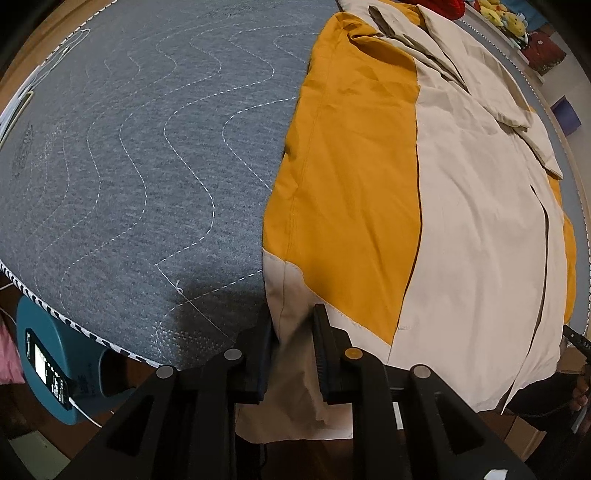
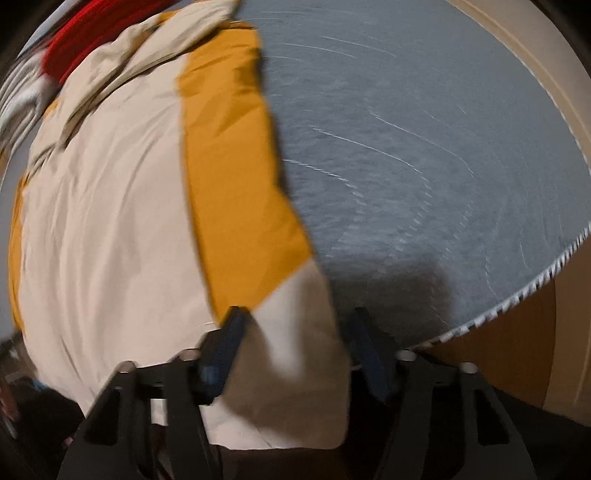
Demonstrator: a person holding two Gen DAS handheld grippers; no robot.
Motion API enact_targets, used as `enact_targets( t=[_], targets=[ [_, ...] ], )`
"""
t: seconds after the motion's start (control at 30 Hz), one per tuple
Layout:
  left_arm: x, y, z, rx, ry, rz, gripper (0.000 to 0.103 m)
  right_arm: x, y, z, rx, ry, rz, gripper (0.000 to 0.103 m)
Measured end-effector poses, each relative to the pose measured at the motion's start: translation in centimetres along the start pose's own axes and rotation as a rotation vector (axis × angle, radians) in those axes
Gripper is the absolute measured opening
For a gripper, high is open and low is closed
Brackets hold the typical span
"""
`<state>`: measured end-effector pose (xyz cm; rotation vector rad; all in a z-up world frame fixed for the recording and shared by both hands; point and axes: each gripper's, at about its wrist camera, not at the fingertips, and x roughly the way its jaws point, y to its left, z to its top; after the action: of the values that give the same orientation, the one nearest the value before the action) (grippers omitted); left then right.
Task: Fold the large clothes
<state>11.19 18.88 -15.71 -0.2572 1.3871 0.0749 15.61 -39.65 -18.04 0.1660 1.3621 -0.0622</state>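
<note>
A large mustard-and-beige garment (image 1: 369, 166) lies spread on a grey quilted mattress (image 1: 147, 147), its beige hem hanging over the near edge. My left gripper (image 1: 293, 325) is shut on the hem's left corner, with beige cloth pinched between its pads. The right wrist view is blurred. It shows the same garment (image 2: 110, 203) on the mattress (image 2: 406, 129). There my right gripper (image 2: 299, 325) is open, its jaws standing apart around the beige right corner of the hem. The cloth hangs loose between them, with a dark gap beside the right finger (image 2: 364, 332).
A blue stool with a lit phone (image 1: 44, 365) stands below the mattress edge at the lower left. Plush toys (image 1: 502, 18) and a red item (image 2: 85, 29) lie at the far end. A wooden bed frame (image 2: 517, 55) borders the mattress.
</note>
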Motion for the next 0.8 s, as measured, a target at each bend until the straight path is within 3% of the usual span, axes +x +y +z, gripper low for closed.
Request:
enact_targets(
  t=[0.1,0.23,0.33,0.6,0.8],
  targets=[
    [-0.3,-0.2,-0.1,0.014,-0.011,-0.012,0.006,0.0,1.7,-0.6,-0.065,-0.013,-0.001,0.007],
    [-2.4,-0.9,-0.4,0.044,-0.063,-0.023,0.002,-1.6,1.9,-0.7,-0.061,-0.058,0.036,0.004],
    [-5.6,-1.8,-0.8,0.070,-0.123,-0.087,0.002,-4.2,1.3,-1.2,-0.033,-0.109,0.089,0.004],
    [-14.4,-2.6,-2.1,0.164,-0.234,-0.263,0.001,-14.5,-0.3,-1.6,-0.027,-0.282,0.275,0.003],
    [-20.1,-2.4,-4.7,0.232,-0.271,-0.347,0.001,-21.3,-0.6,-3.3,-0.082,-0.363,0.328,0.003]
  ],
)
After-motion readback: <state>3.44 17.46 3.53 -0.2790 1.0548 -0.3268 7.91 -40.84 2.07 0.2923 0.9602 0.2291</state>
